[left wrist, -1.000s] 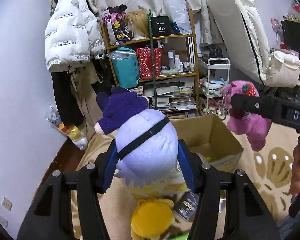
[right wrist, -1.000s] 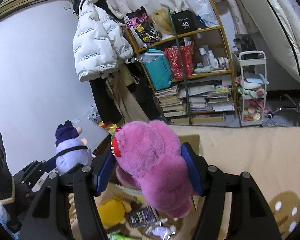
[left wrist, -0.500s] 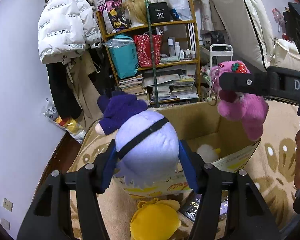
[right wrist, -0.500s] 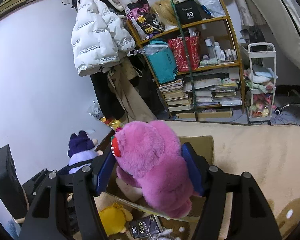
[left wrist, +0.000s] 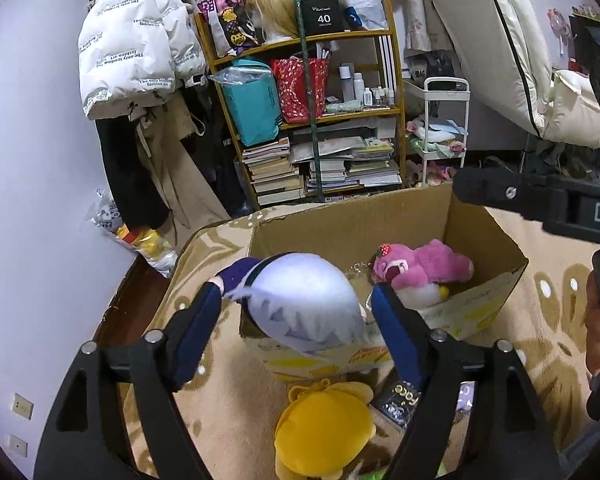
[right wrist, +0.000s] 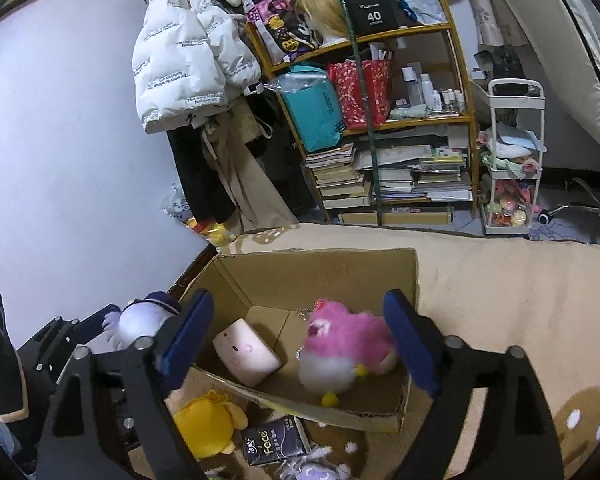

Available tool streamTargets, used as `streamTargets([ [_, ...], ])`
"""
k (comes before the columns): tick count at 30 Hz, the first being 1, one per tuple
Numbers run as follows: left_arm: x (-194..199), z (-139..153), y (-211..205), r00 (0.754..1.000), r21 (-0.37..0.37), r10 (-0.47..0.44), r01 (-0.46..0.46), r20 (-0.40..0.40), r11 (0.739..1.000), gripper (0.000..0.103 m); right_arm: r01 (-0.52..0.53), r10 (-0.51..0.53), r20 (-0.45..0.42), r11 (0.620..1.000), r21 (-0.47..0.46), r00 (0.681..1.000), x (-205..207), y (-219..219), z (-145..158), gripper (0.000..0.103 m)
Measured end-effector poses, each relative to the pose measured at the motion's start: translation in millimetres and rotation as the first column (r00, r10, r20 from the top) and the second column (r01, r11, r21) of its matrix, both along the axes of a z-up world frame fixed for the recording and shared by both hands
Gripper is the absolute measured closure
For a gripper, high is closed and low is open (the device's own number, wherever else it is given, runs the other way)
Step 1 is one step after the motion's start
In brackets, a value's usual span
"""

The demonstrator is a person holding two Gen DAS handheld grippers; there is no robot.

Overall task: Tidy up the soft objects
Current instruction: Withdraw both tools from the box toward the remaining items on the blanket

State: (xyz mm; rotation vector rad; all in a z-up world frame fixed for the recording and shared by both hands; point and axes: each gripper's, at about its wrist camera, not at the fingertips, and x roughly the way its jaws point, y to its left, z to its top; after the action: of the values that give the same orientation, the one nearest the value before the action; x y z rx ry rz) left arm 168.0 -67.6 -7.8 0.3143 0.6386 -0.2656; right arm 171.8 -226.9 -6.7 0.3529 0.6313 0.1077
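Note:
My left gripper (left wrist: 296,316) has its jaws spread wide, and a lavender plush with a dark purple hat (left wrist: 300,300) sits loose between them, tipped over the near-left rim of the cardboard box (left wrist: 340,220). My right gripper (right wrist: 298,340) is open and empty above the box (right wrist: 320,272). The pink plush bear (right wrist: 344,340) lies inside the box on a white plush (right wrist: 324,372), beside a pale pink block plush (right wrist: 246,350). The bear also shows in the left wrist view (left wrist: 420,268). A yellow plush (left wrist: 324,436) lies on the rug in front of the box.
A black tissue pack (right wrist: 276,444) and a small lilac toy (right wrist: 312,472) lie on the beige rug (right wrist: 500,280) before the box. A cluttered wooden shelf (right wrist: 380,120), a white trolley (right wrist: 512,160) and a hanging white jacket (right wrist: 184,52) stand behind.
My right gripper opened and the pink bear dropped into the box. My left gripper opened wide and the lavender plush tipped forward over the box rim. Both grippers moved closer to the box.

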Motion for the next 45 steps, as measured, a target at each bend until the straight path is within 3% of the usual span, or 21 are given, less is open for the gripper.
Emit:
streamTargets([
  [9,-17,9,14,1.000,0.042,0.021,-0.022,0.020,0.999,0.015,0.047,-0.049,-0.026,0.997,-0.061,0.998,-26,11,16,0.000],
  [14,-24,17,29,0.999,0.012,0.030,-0.030,-0.022,0.999,0.009,0.055,-0.059,-0.058,0.997,-0.061,0.997,-44,21,18,0.000],
  [20,-33,15,43,0.997,0.023,0.045,-0.044,-0.067,0.999,0.009,0.053,-0.060,-0.112,0.996,-0.065,0.992,-60,34,12,0.000],
  [33,-29,-17,93,0.971,0.012,0.114,-0.114,-0.212,0.993,0.009,-0.033,0.005,-0.246,0.994,-0.107,0.969,-71,71,-29,0.000],
  [45,-17,-55,87,0.935,-0.001,0.032,-0.035,-0.352,0.999,0.009,-0.164,0.094,-0.395,0.975,-0.147,0.914,-64,111,-75,0.000],
])
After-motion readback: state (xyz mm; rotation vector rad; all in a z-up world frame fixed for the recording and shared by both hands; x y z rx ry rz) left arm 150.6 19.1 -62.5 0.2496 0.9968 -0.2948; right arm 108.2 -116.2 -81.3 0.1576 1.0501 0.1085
